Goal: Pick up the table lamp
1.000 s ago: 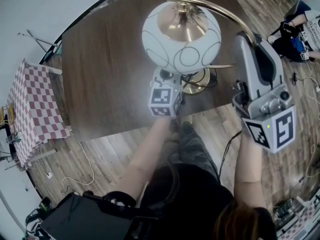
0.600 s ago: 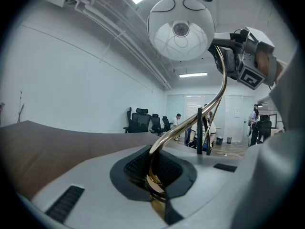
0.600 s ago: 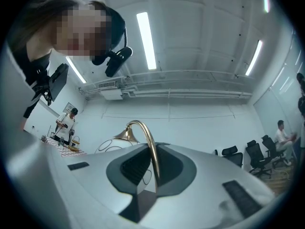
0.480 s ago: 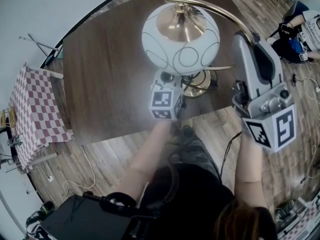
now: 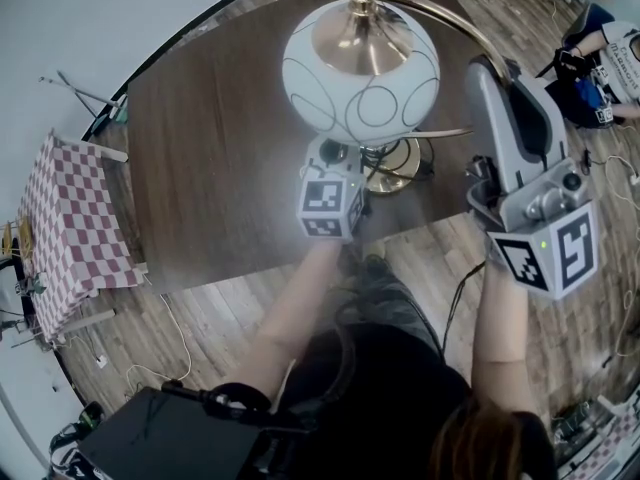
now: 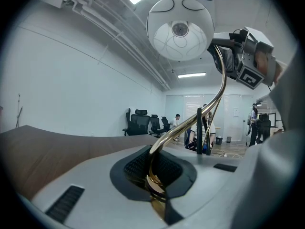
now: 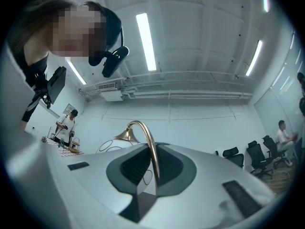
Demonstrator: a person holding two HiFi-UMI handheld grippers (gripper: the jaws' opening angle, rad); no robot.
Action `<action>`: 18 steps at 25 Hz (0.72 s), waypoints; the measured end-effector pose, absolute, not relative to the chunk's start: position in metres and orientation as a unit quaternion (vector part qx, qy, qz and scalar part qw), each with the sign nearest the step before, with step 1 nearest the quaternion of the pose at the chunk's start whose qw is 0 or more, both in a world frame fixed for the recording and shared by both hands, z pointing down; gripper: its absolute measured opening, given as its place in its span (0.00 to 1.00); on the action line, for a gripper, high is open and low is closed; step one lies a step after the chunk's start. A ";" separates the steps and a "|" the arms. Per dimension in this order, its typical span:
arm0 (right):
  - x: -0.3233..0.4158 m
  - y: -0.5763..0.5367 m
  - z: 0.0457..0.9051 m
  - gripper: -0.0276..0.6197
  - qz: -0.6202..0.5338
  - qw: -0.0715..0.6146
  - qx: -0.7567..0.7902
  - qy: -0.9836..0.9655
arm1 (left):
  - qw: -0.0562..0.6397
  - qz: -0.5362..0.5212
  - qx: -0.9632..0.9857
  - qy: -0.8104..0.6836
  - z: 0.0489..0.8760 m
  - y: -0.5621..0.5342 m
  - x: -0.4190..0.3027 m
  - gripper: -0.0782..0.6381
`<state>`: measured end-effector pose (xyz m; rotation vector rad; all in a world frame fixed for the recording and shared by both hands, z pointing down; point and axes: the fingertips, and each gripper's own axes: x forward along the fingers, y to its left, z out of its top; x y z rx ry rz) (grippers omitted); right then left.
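The table lamp has a white globe shade [image 5: 360, 68], a curved brass arm [image 5: 440, 13] and a round brass base [image 5: 398, 164] over the dark wooden table [image 5: 200, 148]. My left gripper [image 5: 345, 163] reaches in under the shade; in the left gripper view it [image 6: 155, 187] is shut on the lower brass stem [image 6: 190, 123], with the shade [image 6: 180, 28] overhead. My right gripper [image 5: 490, 68] is shut on the upper arch; in the right gripper view it [image 7: 155, 180] pinches the brass arm [image 7: 147, 142]. Whether the base touches the table I cannot tell.
A red-checked cloth stand [image 5: 65, 218] is left of the table. A person sits on the wooden floor at the top right [image 5: 600, 58]. Cables [image 5: 175, 338] lie on the floor near my feet. Office chairs [image 6: 143, 123] stand far behind.
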<state>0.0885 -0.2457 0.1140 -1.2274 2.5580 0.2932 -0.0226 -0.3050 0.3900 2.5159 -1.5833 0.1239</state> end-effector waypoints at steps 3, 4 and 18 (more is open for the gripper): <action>0.090 -0.243 0.110 0.09 0.103 0.147 -0.425 0.887 | 0.080 0.040 0.844 -0.528 0.385 -0.304 -0.021 0.11; 0.090 -0.243 0.108 0.09 0.103 0.148 -0.424 0.887 | 0.080 0.040 0.845 -0.528 0.384 -0.304 -0.020 0.11; 0.092 -0.250 0.081 0.09 0.106 0.146 -0.417 0.891 | 0.083 0.039 0.843 -0.529 0.358 -0.313 -0.015 0.11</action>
